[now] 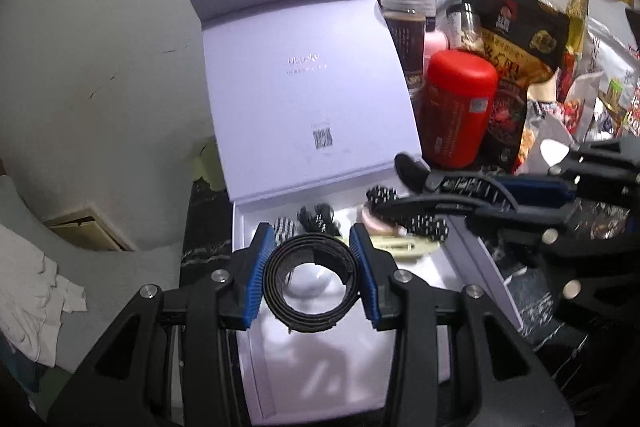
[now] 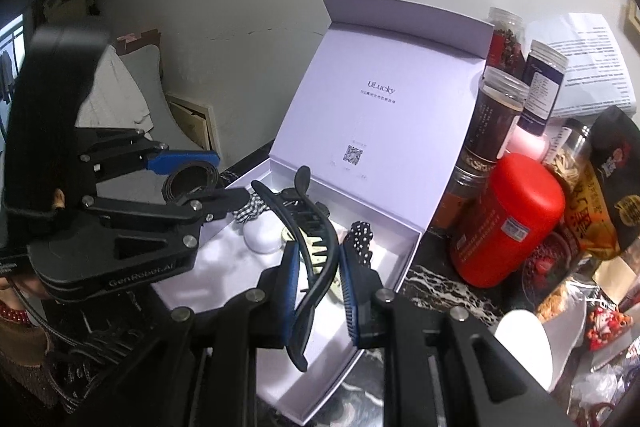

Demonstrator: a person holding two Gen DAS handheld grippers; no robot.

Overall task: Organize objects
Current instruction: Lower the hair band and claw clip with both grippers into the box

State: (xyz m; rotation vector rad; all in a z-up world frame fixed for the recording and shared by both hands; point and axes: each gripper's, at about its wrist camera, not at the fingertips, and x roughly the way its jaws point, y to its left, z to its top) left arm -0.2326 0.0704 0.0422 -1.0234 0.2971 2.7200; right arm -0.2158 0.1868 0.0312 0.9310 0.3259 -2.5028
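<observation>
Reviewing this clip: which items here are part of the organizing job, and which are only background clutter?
Job:
left gripper holding black coiled strap
right gripper holding black plastic claw hair clip
open white gift box

Lying about:
red cylindrical canister
dark-labelled clear jars
black snack bag

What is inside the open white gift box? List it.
Inside the open white gift box: a white rounded case, a cream hair clip, a checked fabric tie, a black polka-dot clip. The black claw clip in the right tool covers part of the floor.
</observation>
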